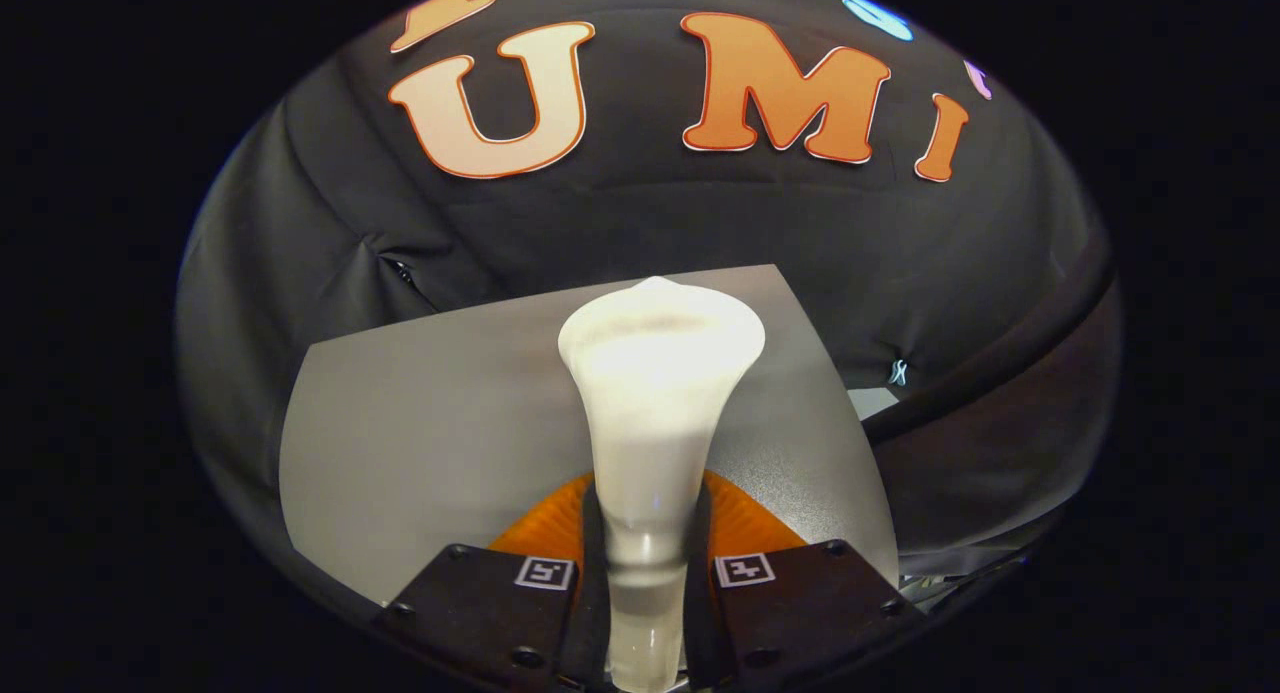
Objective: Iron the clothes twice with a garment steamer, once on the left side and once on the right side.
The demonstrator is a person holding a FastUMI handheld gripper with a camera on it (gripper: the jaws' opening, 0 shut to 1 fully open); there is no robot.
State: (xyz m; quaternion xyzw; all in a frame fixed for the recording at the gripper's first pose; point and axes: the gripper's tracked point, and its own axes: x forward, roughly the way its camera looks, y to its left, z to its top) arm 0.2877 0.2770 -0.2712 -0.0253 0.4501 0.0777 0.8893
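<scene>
As clamped — steamer (pixel 650 413) between jaws.

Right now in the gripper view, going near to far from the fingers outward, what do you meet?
gripper, shut on the steamer's handle → orange garment just ahead of the fingers → white steamer head → grey table → black cloth wall.
</scene>
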